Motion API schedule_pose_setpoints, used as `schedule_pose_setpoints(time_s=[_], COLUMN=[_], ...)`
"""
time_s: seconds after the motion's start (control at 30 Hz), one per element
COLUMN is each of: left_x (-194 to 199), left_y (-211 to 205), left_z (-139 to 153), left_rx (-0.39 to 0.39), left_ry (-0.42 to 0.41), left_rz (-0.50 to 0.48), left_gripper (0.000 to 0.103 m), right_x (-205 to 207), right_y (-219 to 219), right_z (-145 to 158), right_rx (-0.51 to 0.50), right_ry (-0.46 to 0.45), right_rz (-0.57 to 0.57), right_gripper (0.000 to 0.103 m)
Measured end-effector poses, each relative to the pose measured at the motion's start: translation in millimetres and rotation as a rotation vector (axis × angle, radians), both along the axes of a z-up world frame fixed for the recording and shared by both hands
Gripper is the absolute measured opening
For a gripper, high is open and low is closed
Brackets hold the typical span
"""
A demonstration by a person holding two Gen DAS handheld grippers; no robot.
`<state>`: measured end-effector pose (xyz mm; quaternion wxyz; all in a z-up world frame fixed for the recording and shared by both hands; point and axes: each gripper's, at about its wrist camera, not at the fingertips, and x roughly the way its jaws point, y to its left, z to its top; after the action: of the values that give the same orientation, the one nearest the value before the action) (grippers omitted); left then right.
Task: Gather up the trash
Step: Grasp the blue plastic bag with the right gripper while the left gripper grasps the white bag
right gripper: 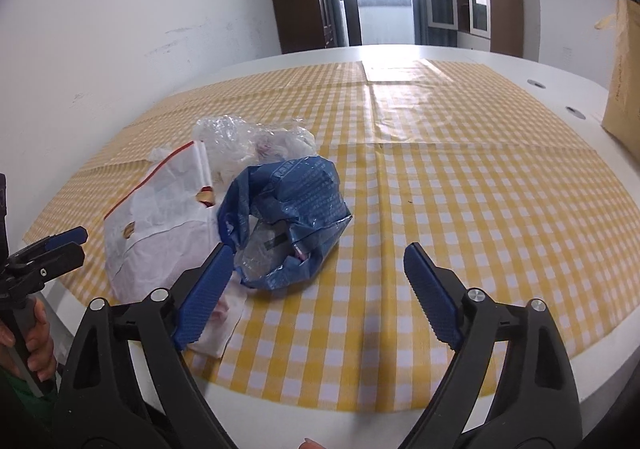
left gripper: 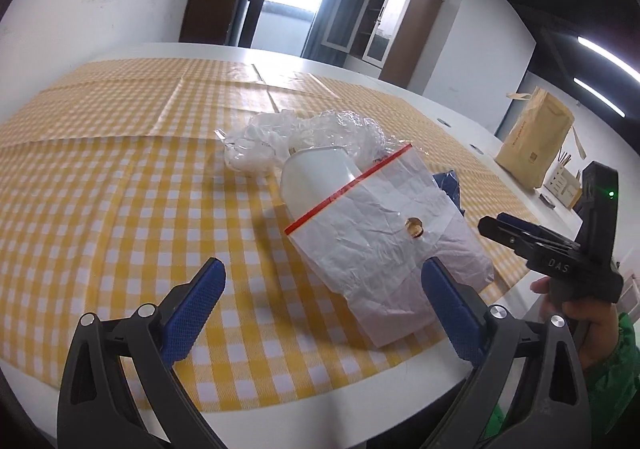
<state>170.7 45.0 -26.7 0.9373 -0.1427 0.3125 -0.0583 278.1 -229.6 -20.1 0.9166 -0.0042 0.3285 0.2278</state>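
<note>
A pile of trash lies on the yellow checked tablecloth [left gripper: 120,177]. It holds a white zip bag with a red strip [left gripper: 380,249], a white cup [left gripper: 316,181] under it and crumpled clear plastic [left gripper: 296,137] behind. In the right wrist view the zip bag [right gripper: 160,225], a crumpled blue bag [right gripper: 288,209] and the clear plastic [right gripper: 240,137] lie at the left. My left gripper [left gripper: 324,301] is open and empty, its right finger by the zip bag's near edge. My right gripper [right gripper: 316,289] is open and empty, just in front of the blue bag. It also shows in the left wrist view [left gripper: 516,237].
A brown paper bag [left gripper: 536,137] stands on the white table [left gripper: 460,109] at the far right, also seen in the right wrist view [right gripper: 624,81]. A small box with sticks [left gripper: 564,181] stands beside it. A white wall runs along the left. The table's front edge is close below both grippers.
</note>
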Motion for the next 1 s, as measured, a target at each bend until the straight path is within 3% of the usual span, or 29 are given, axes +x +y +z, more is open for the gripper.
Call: schedule_pose_setpoints(time_s=[0.3,0.4,0.5,0.57,0.6,0.67,0.73,0.83,1.0], left_x=[22,29,32,33,33,31,26,16,-2], left_y=[11,12,9,9,9,8,7,4,2], left_z=[-6,-10,-13,-14,-13,-11,-6,0,11], left_rx=[-0.11,-0.14,-0.145,-0.148,-0.146,-0.137,-0.135,-0.132,-0.165], left_ry=[0.035,0.052,0.061,0.061,0.056,0.039,0.01,-0.032,-0.079], left_rz=[-0.041,-0.057,-0.072,-0.079,-0.073,-0.057,-0.063,-0.074,-0.089], left_gripper=[0.087,0.075,0.06,0.041,0.036,0.01,0.002,0.001,0.001], right_x=[32,39,41,41,41,40,35,29,17], right_y=[12,19,24,26,28,31,32,30,12], right_z=[-5,-11,-12,-12,-12,-13,-16,-18,-16], right_rx=[-0.026,-0.037,-0.035,-0.035,-0.044,-0.057,-0.06,-0.057,0.032], right_ry=[0.074,0.114,0.122,0.125,0.127,0.131,0.141,0.129,0.123], right_rz=[0.009,0.025,0.035,0.039,0.041,0.043,0.055,0.05,0.0], right_gripper=[0.07,0.061,0.056,0.042,0.038,0.028,0.024,0.021,0.018])
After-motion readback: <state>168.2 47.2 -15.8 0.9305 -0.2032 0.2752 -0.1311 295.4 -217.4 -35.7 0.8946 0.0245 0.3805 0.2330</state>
